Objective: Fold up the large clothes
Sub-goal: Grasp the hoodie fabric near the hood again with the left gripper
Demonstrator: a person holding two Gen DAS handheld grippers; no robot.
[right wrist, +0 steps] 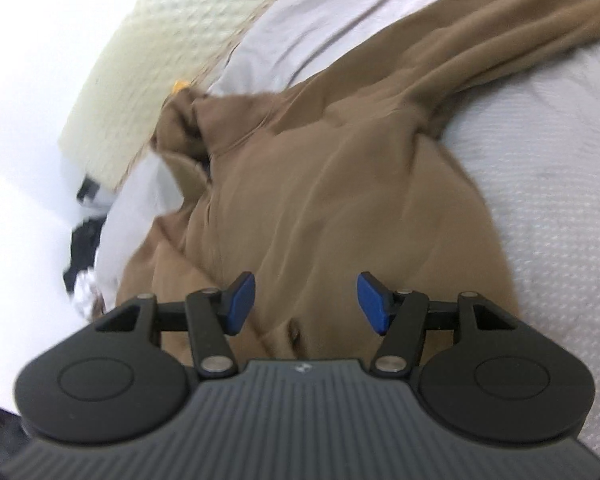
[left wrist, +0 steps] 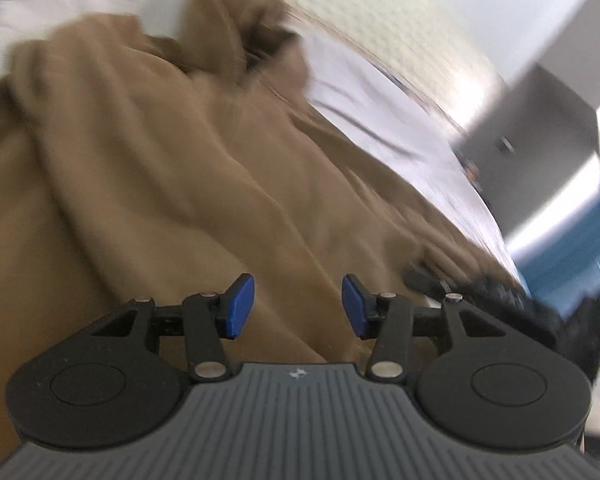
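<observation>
A large brown garment (left wrist: 160,168) lies rumpled on a white bed sheet (left wrist: 364,92). It also shows in the right wrist view (right wrist: 340,184), with a sleeve (right wrist: 500,28) running to the upper right. My left gripper (left wrist: 298,306) is open and empty, just above the brown cloth. My right gripper (right wrist: 306,306) is open and empty, also just above the cloth. Both views are blurred.
A cream textured headboard (right wrist: 172,40) borders the white sheet (right wrist: 560,208). A grey cabinet (left wrist: 540,128) and a blue object (left wrist: 572,252) stand beyond the bed's edge. Dark items (right wrist: 82,240) lie off the bed's side.
</observation>
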